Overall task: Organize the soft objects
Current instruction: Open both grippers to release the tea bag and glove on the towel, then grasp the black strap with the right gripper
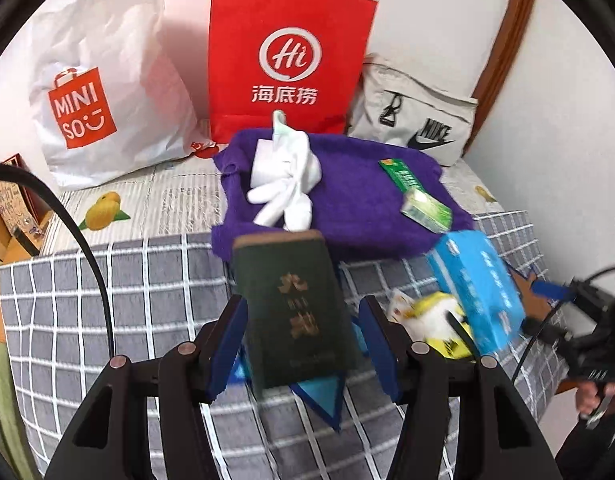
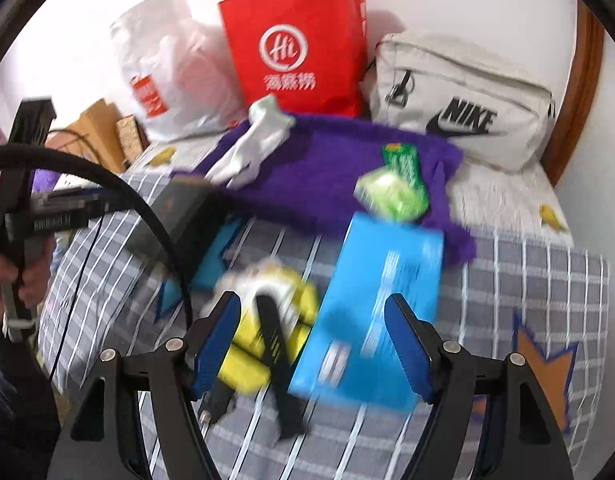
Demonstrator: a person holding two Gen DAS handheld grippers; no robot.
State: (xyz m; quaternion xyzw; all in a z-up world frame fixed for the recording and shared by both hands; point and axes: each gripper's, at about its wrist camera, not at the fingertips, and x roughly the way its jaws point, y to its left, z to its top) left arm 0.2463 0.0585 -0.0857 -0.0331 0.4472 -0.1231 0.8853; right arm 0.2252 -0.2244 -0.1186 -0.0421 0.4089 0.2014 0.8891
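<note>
A purple towel [image 1: 347, 200] [image 2: 327, 168] lies on the bed with white gloves [image 1: 287, 184] [image 2: 251, 148] and two green packs [image 1: 423, 204] [image 2: 395, 188] on it. In front of it lie a yellow plush toy [image 1: 431, 316] [image 2: 267, 320] with a black strip across it, and a blue box [image 1: 475, 288] [image 2: 379, 300]. My left gripper [image 1: 301, 300] is open; a dark green book [image 1: 291, 312] [image 2: 183, 216] sits blurred between its jaws, with a gap on the right. My right gripper [image 2: 312, 296] is open over the toy and the box, neither pad pressing.
Against the wall stand a white MINISO bag [image 1: 99, 92] [image 2: 167, 80], a red paper bag [image 1: 287, 60] [image 2: 299, 48] and a beige Nike bag [image 1: 419, 116] [image 2: 463, 108]. The grey checked blanket [image 1: 127, 300] [image 2: 527, 280] covers the bed front. A hand [image 2: 11, 280] holds the left gripper.
</note>
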